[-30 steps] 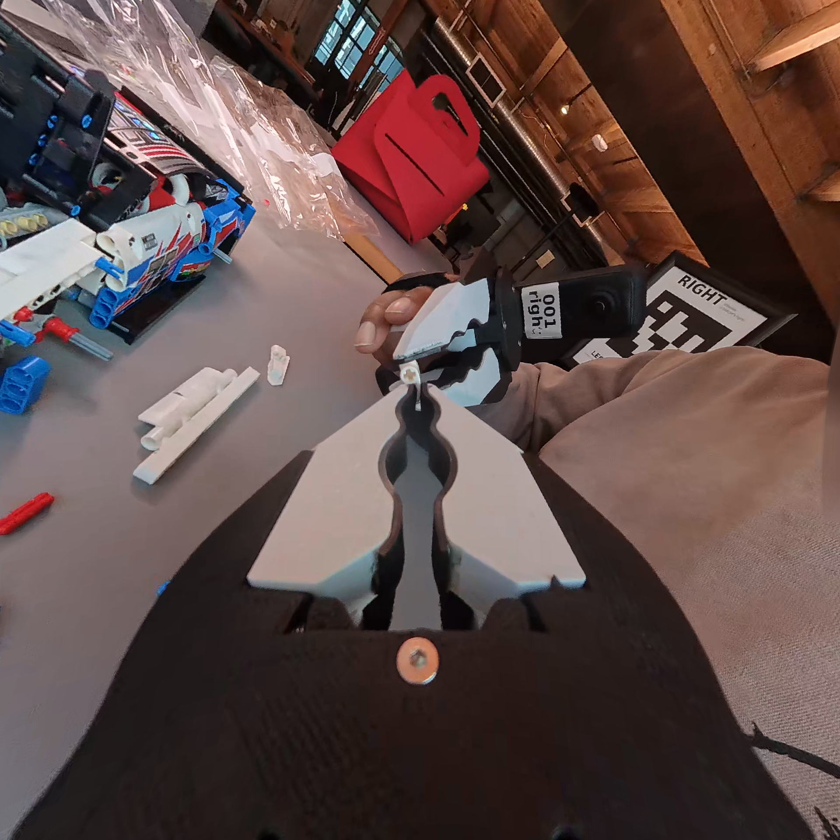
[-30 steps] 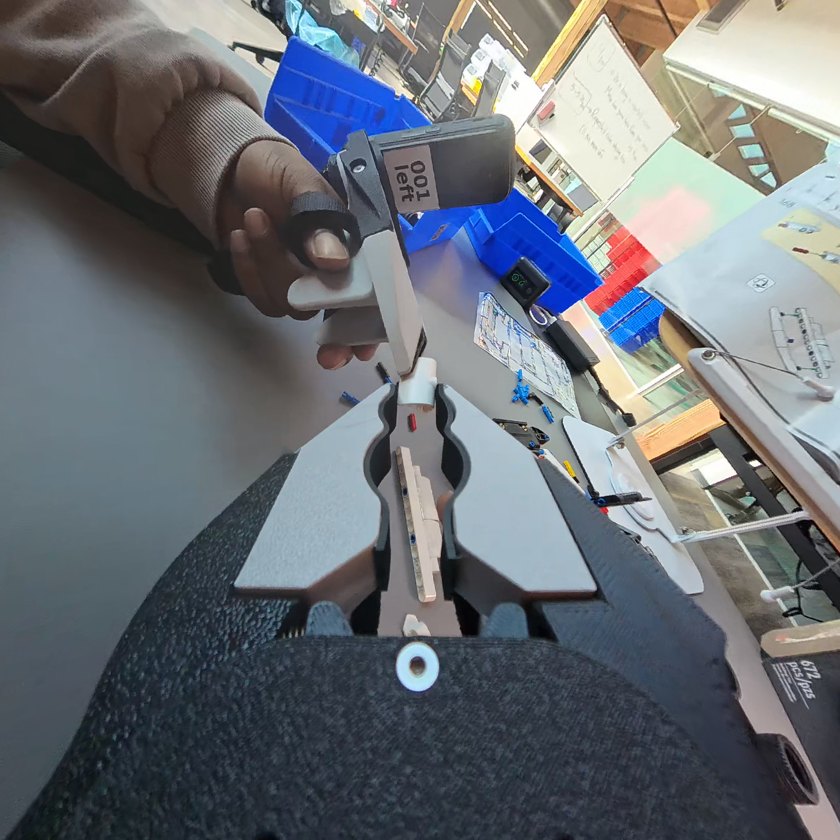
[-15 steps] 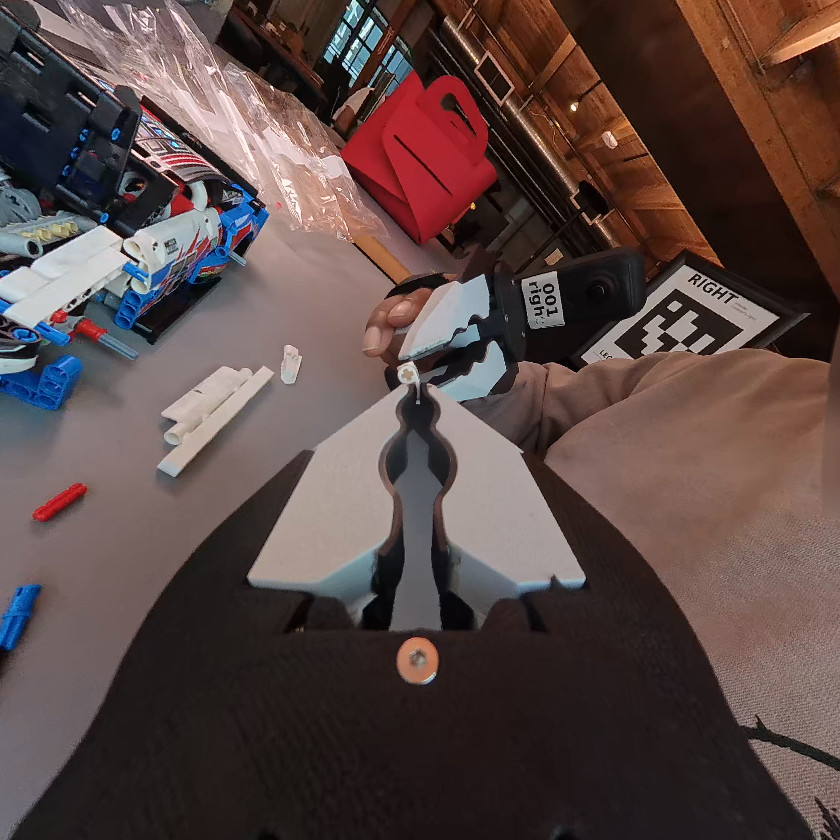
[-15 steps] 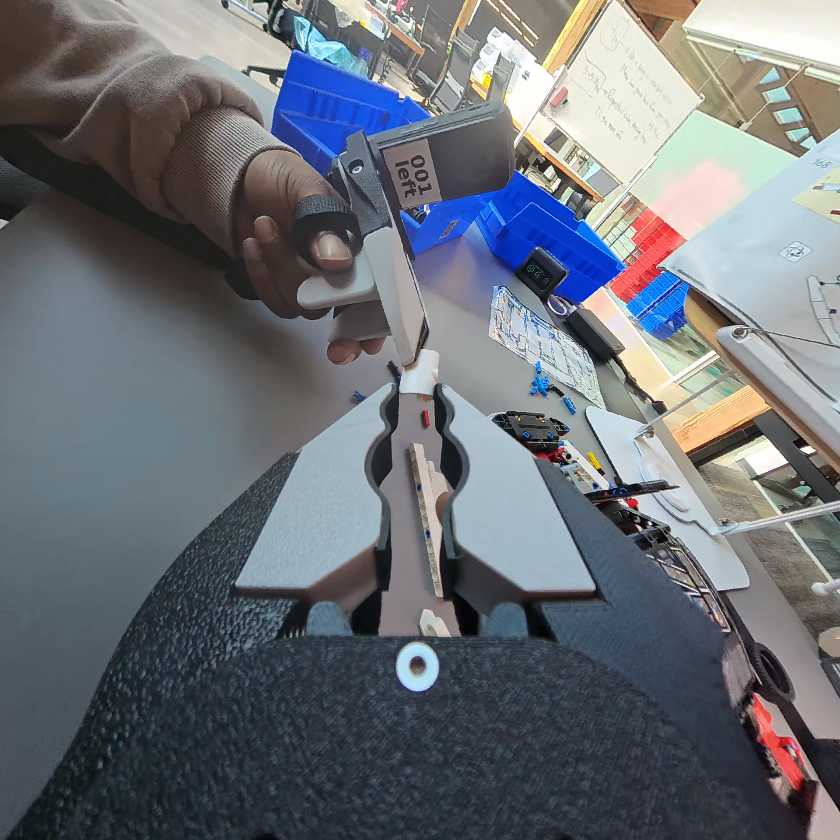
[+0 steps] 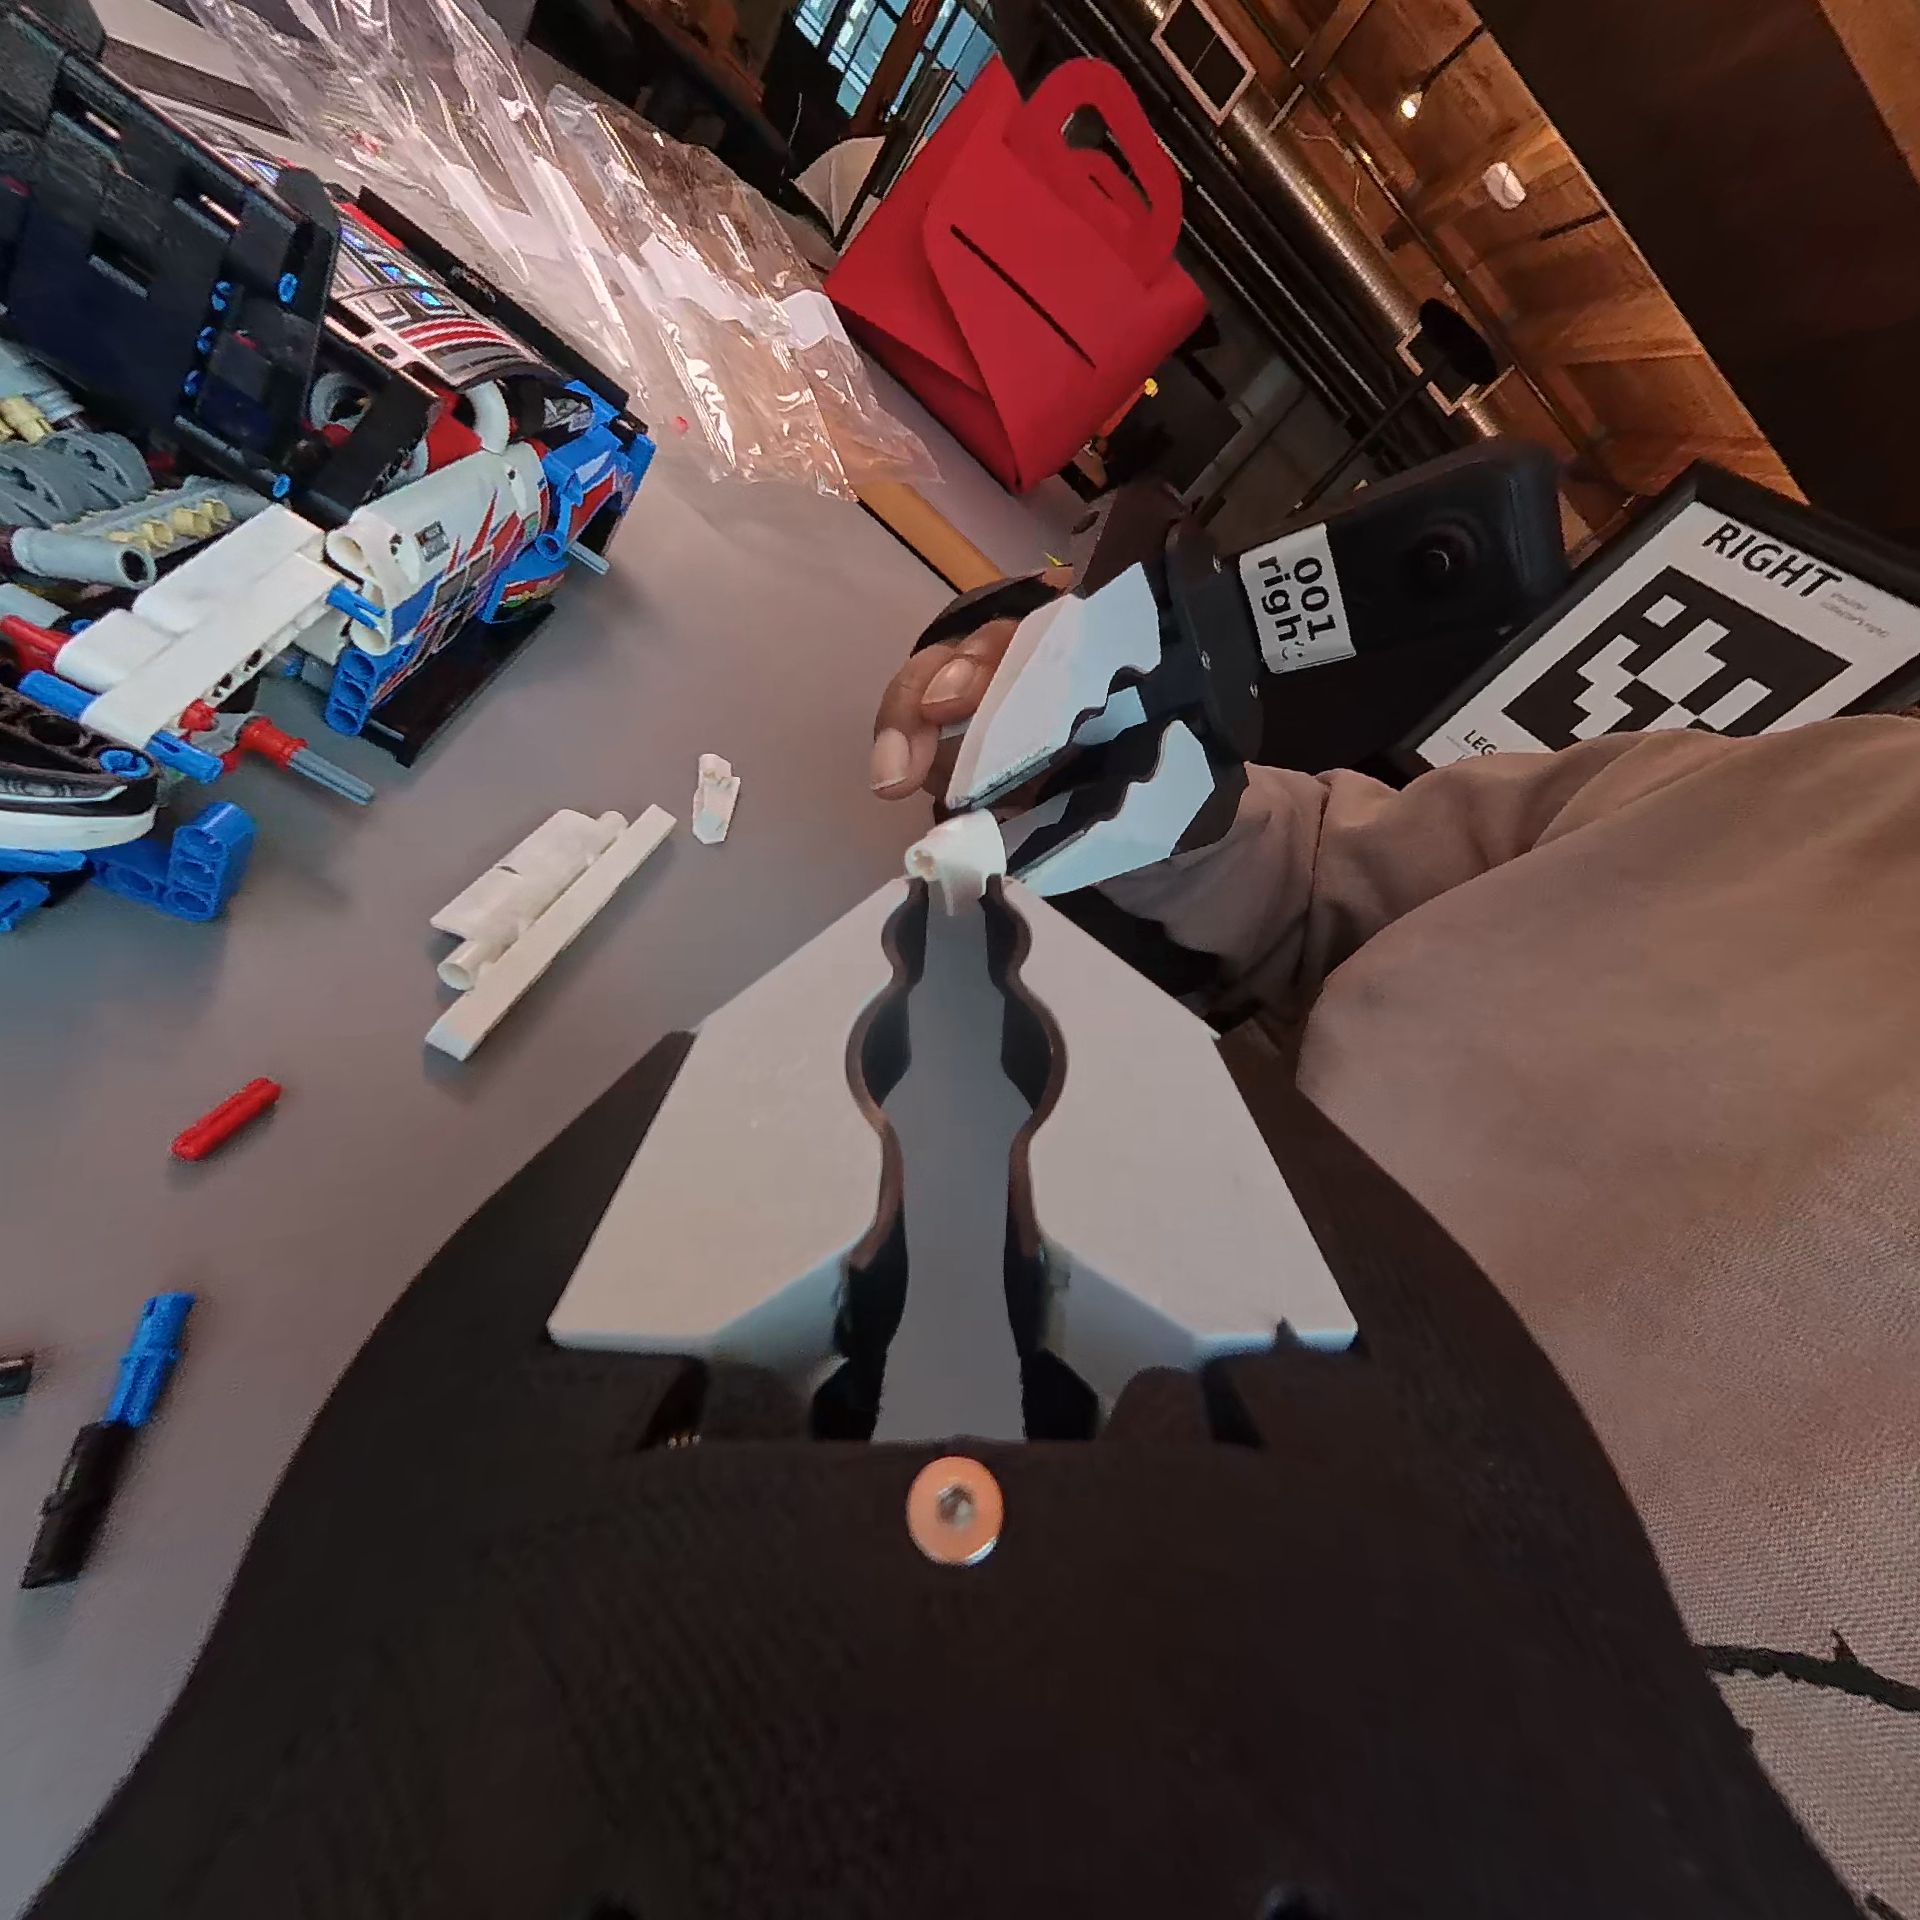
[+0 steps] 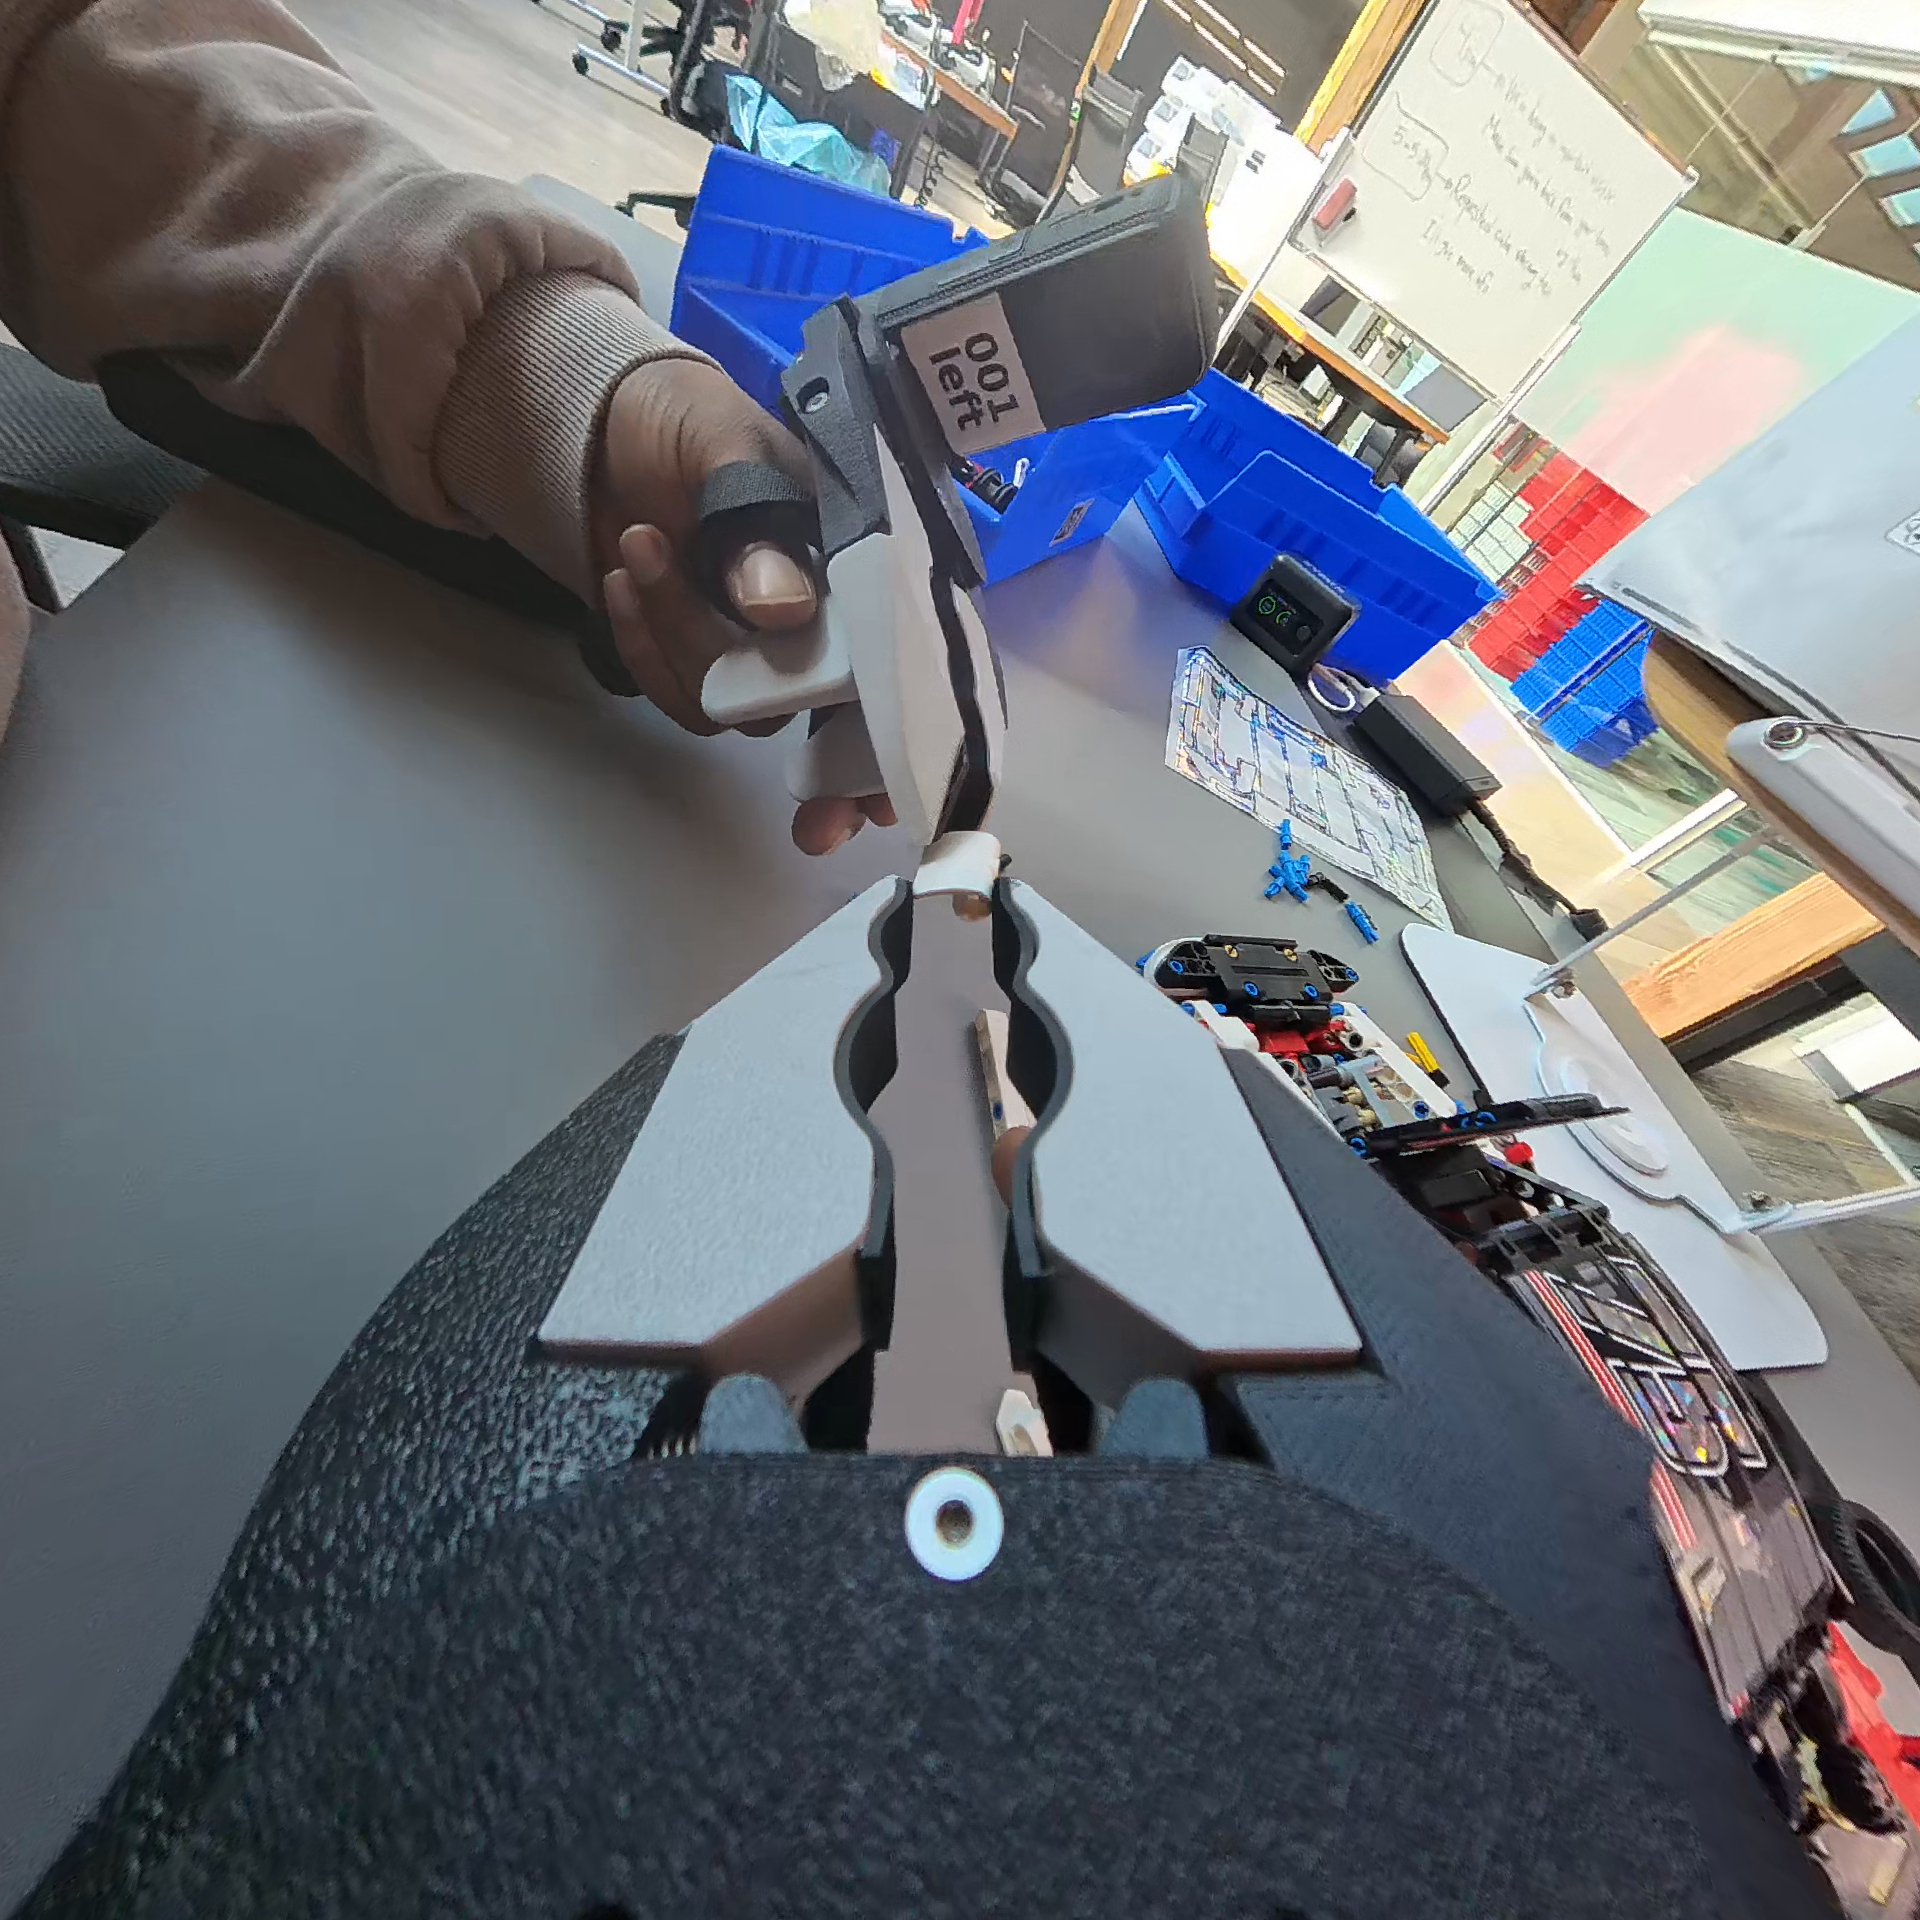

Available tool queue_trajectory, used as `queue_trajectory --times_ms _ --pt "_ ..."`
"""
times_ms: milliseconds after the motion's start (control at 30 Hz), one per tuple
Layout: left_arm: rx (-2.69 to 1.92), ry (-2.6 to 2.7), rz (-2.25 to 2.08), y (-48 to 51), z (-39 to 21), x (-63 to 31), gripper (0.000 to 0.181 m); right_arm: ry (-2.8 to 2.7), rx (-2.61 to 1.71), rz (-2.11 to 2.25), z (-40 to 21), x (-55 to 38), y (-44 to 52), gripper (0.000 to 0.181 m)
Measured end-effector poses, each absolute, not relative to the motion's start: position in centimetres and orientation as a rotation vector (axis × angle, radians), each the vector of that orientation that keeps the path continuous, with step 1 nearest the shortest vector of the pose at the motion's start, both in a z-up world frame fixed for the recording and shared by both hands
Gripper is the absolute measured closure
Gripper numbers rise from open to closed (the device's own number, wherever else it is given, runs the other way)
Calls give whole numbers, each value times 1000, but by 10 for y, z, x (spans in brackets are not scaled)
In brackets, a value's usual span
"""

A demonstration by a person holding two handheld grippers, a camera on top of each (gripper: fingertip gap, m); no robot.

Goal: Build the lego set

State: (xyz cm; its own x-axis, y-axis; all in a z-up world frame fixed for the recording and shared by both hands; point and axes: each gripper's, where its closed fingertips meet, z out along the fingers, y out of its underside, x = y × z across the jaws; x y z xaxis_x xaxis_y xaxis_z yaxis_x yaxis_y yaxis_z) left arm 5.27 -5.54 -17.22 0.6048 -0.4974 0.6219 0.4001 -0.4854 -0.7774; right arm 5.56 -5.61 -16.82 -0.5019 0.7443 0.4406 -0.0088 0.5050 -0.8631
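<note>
A small white lego connector is held in the air between both grippers, above the grey table. My left gripper is shut on its thin lower tab. My right gripper is shut on its sides, with the connector at the tips. In the right wrist view the left gripper comes down onto the connector from above. In the left wrist view the right gripper meets it from the far right. The partly built lego car stands at the far left and also shows in the right wrist view.
On the table lie a long white lego assembly, a small white piece, a red pin and a blue pin. Clear plastic bags and a red bag stand behind. Blue bins, a sticker sheet and a white stand base are farther off. The tips of both grippers are at nearly the same place. It is some 12 cm from my left tips to the blue pin.
Both grippers stay joined at the white connector. The connector has turned and now shows its round end sideways. The left gripper stands steeper, and both views have swung towards the car.
</note>
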Motion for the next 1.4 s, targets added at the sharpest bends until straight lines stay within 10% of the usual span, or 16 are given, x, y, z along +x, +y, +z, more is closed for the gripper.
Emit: queue_trajectory --times_ms 1100,1400 --pt "-1992 -83 -1060 -57 -209 18 177 -2594 -1004 938 -253 72 -57 144" --pt "-1890 94 -1235 -70 -186 44 179 -2235 -890 1313 -186 47 -72 159"
